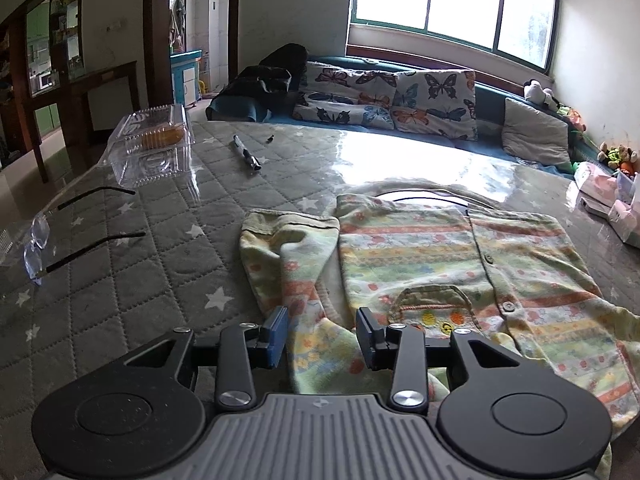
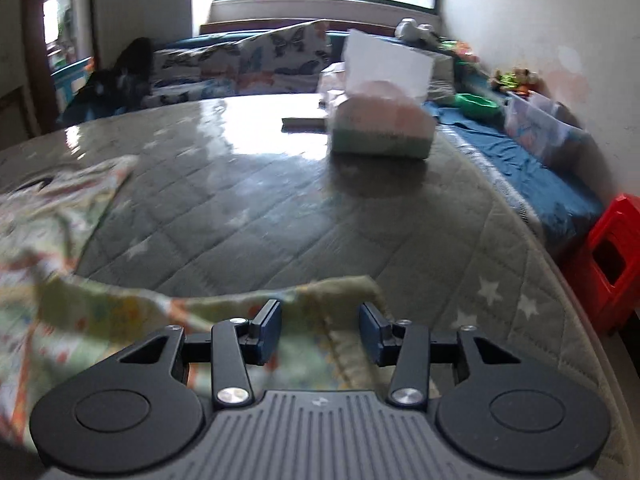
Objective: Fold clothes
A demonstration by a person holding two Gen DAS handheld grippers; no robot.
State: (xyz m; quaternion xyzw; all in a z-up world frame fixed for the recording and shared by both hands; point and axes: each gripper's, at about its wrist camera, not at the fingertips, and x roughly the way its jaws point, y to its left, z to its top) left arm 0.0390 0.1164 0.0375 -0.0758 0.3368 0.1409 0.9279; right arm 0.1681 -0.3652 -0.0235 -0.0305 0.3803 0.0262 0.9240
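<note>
Left wrist view showed a quilted star-print table cover under a window, the striped baby cardigan spread flat. Both grippers, left and right, hovered spread over its fabric, gripping nothing.

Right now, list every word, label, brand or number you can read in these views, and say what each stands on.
None can be read.
Green-and-white tissue box: its print is blurred.
Striped pastel baby cardigan: its pocket embroidery shows only coloured shapes, no clear letters.
Clear plastic food container: no label shows.
</note>
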